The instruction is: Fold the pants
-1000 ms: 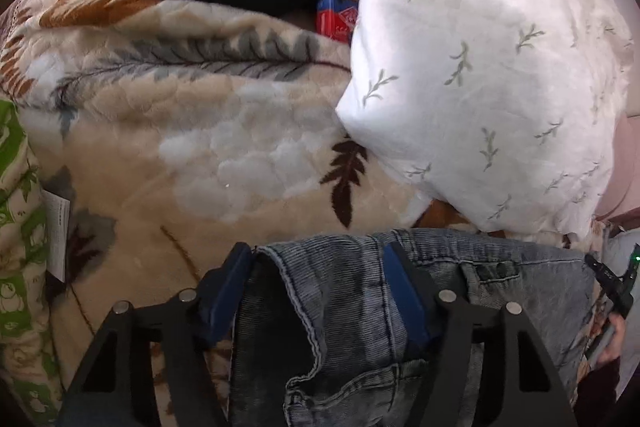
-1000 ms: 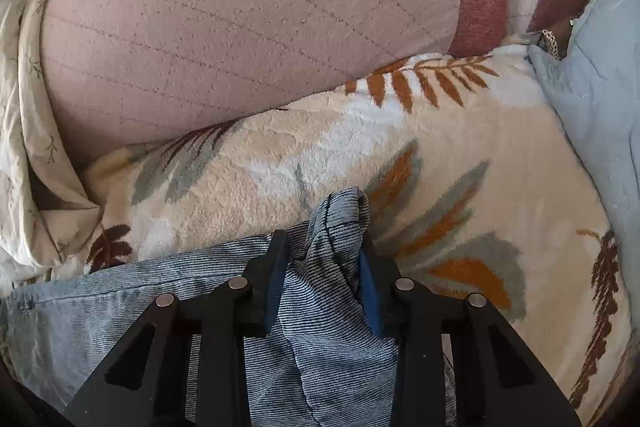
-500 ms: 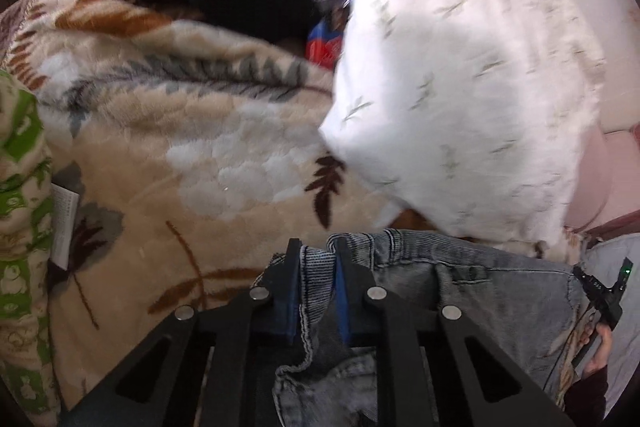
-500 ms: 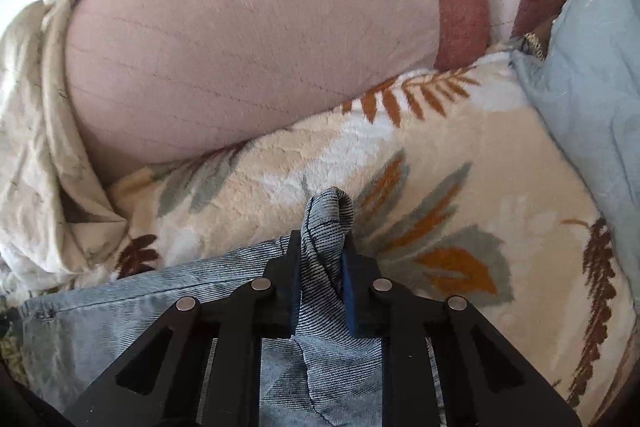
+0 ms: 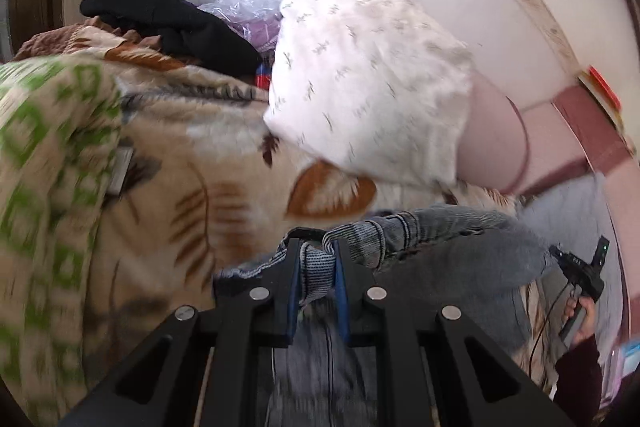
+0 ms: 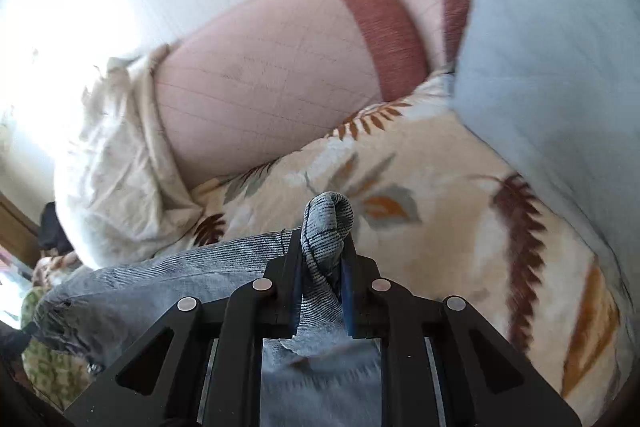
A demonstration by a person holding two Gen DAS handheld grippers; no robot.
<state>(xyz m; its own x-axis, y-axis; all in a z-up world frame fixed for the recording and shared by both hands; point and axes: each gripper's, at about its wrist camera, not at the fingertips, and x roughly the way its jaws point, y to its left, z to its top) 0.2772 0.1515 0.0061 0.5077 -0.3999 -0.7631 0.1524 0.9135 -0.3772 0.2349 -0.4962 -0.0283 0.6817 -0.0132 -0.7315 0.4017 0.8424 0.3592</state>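
Grey-blue denim pants point(image 5: 452, 251) hang stretched between my two grippers above a leaf-print blanket point(image 5: 200, 187). My left gripper point(image 5: 318, 259) is shut on a bunched edge of the pants. My right gripper point(image 6: 322, 251) is shut on another bunched fold of the pants point(image 6: 326, 223), with the fabric point(image 6: 160, 279) running off to the left. In the left wrist view the other gripper point(image 5: 580, 275) shows at the far right, in a hand.
A white leaf-sprig pillow point(image 5: 368, 83) and a pink bolster point(image 6: 260, 87) lie behind the pants. A black garment point(image 5: 172, 23) lies back left. A green-patterned blanket point(image 5: 44, 155) is at left. A light blue cushion point(image 6: 560, 47) stands at right.
Both grippers closed on the pants, then lifted them off the blanket. The views tilted up, so the wall and more of the pillows show now.
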